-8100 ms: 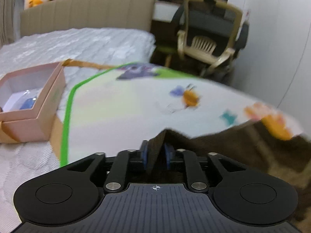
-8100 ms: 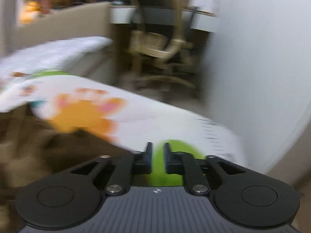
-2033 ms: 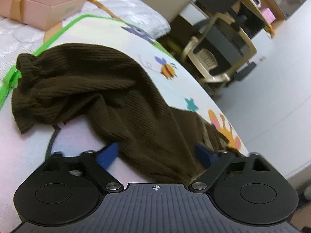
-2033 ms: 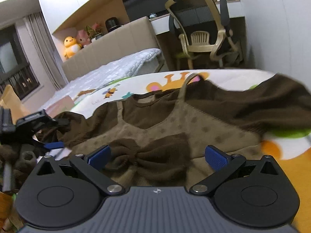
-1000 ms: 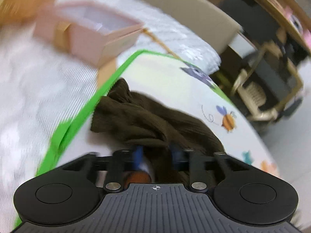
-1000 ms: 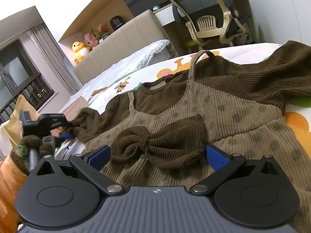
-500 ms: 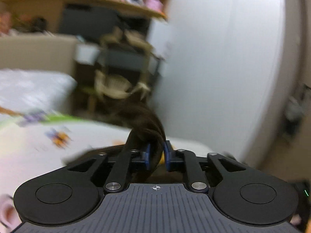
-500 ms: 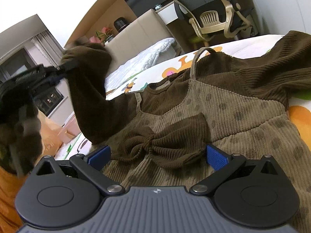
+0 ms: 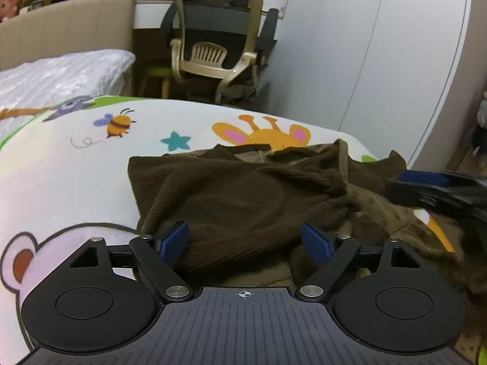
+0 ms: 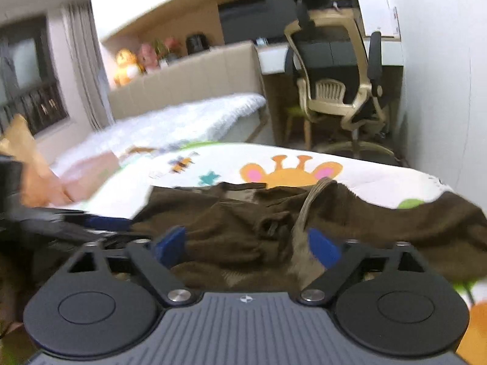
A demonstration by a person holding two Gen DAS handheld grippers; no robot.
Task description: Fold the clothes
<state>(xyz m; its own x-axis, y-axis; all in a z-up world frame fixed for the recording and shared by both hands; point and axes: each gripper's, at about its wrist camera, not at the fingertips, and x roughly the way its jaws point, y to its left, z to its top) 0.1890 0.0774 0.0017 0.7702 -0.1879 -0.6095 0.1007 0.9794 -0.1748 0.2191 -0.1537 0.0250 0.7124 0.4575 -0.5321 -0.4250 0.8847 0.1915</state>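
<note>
Nearest the left wrist camera: left gripper [image 9: 245, 241], jaws spread wide, blue pads either side of a fold of cloth, gripping nothing. Right gripper [image 10: 246, 243], likewise spread wide and empty, low over the garment; its tip also shows at the right edge of the left view.

Between and just beyond the pads: brown ribbed sleeve [image 9: 243, 194], laid across the chest of the garment, cuff end bunched toward the right.

Under the sleeve: child's dress [image 9: 380, 213], dark brown knit top joined to a tan dotted corduroy pinafore, lying flat on the play mat [image 9: 76, 158]. One tan shoulder strap [image 10: 307, 203] stands up in a loop. Second sleeve [image 10: 426, 222] stretches out to the right, unfolded.

Beneath all: play mat printed with bear, bee, star and giraffe, spread over the bed.

Left, mid-distance in the right view: pink box [image 10: 88, 173], blurred.

Far: padded headboard [image 9: 67, 27], office chair [image 9: 219, 39], white wall.

Step in hand, as judged: one sleeve folded inward and let go; fold roughly one-third done.

Next move, as judged: right gripper to close on the outstretched sleeve near its cuff, then carry it across the chest. Cloth is soft and ribbed; a shallow pinch may slip.
</note>
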